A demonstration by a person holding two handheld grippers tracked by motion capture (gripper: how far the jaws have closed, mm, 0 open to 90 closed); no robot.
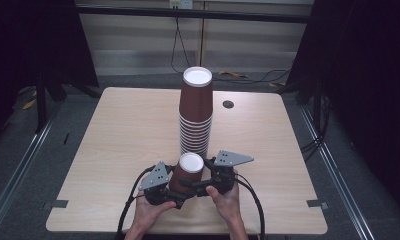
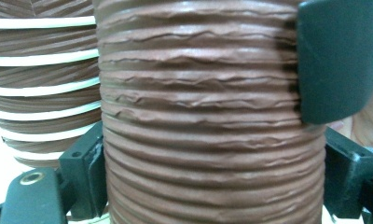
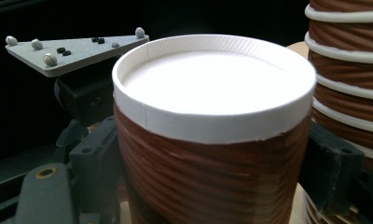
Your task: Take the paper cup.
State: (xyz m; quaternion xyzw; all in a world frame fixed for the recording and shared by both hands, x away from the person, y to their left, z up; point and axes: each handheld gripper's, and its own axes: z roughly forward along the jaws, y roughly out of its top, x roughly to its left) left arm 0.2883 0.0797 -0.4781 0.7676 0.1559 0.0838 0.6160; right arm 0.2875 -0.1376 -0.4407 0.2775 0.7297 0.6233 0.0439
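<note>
Cup in hand: a single brown ribbed paper cup, upside down with its white base up, stands at the near middle of the table, just on the near side of the tall stack of cups.
My left gripper: my jaws stand on either side of the cup's ribbed wall low down and look pressed against it; I take it as a narrow hold on the cup.
My right gripper: my jaws flank the same cup from the right, higher up, just under the white rim; they seem to touch the wall, so I read this too as a hold.
Stack: upside-down cups nested, white rims showing in rings, just beside the single cup on its far side; whether the two touch I cannot tell.
Step, as I judge it: securing one cup with both grippers, most likely to lift it onto the stack or pull nested cups apart.
Doing it well: squeeze only enough to stop slipping, since the thin wall will dent. Keep both hands level so the cup stays upright. Lift straight up before going far, so the rim clears the stack without knocking it.
Risk: a sideways nudge could topple the tall stack.
</note>
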